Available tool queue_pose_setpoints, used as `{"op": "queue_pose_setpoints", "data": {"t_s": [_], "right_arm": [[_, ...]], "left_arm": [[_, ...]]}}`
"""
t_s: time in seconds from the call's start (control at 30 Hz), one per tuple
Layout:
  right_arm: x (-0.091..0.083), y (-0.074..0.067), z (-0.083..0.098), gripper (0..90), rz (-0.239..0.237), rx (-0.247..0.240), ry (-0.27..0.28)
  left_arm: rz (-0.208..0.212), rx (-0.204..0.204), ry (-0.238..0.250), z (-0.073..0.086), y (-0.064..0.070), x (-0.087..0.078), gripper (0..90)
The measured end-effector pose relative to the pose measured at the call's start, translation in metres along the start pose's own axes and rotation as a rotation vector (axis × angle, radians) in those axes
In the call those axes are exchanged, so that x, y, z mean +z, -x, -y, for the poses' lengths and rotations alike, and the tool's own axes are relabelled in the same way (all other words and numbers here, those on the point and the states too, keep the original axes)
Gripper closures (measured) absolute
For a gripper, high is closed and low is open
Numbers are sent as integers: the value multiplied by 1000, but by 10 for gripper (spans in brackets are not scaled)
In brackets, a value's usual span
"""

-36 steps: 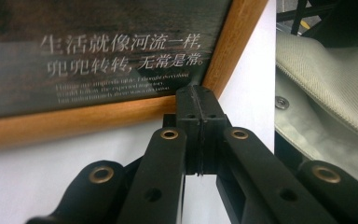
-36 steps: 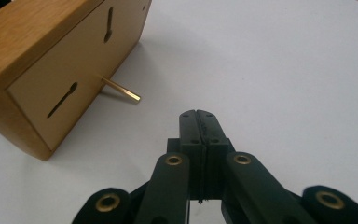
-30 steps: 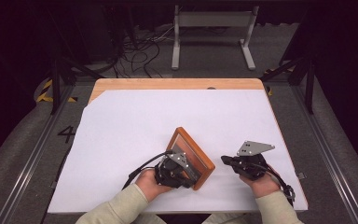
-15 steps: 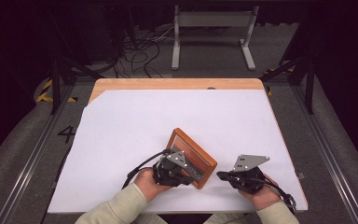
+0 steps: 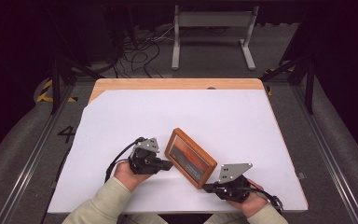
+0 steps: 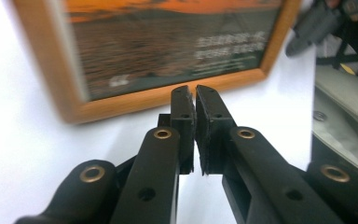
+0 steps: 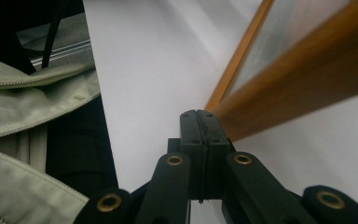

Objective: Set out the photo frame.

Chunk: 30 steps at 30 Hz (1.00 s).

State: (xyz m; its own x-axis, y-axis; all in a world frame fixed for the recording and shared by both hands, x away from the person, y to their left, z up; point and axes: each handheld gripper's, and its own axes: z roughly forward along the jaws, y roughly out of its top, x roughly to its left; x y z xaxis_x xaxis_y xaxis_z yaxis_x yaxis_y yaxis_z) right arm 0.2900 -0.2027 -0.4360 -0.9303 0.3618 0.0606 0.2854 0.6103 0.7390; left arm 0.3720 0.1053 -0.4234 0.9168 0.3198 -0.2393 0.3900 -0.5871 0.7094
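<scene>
Between your two grippers: the picture frame, lying flat on the white table sheet.

Your left gripper sits just off the frame's near-left long edge, jaws a sliver apart, having just eased open, with nothing between them. Your right gripper, clamped tight on nothing, noses up at the frame's near corner. Its long axis runs diagonally, far-left to near-right, so both tips are close and the right looks closest.

A white sheet covers the wooden bench, bare wood along the far edge. Grey floor all round, a painted 4 at left, tangled black cables and a pale metal stand beyond, darkness behind
</scene>
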Motion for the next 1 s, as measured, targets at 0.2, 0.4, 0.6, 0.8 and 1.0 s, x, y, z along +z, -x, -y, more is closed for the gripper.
{"op": "queue_pose_setpoints", "data": {"t_s": [0.2,0.4,0.6,0.8,1.0], "right_arm": [[13,-8,-4,900,18,-30,-11],[21,-8,-4,900,36,-33,-29],[20,-8,-2,900,46,-55,-25],[15,2,1,900,93,-24,-22],[10,15,4,900,132,12,-15]], "left_arm": [[-21,-37,40,4,-6,-10,808],[-39,-59,51,7,-11,-15,798],[-41,-66,51,9,-12,-18,798],[-47,-72,52,12,-14,-20,798],[-57,-81,49,16,-14,-23,798]]}}
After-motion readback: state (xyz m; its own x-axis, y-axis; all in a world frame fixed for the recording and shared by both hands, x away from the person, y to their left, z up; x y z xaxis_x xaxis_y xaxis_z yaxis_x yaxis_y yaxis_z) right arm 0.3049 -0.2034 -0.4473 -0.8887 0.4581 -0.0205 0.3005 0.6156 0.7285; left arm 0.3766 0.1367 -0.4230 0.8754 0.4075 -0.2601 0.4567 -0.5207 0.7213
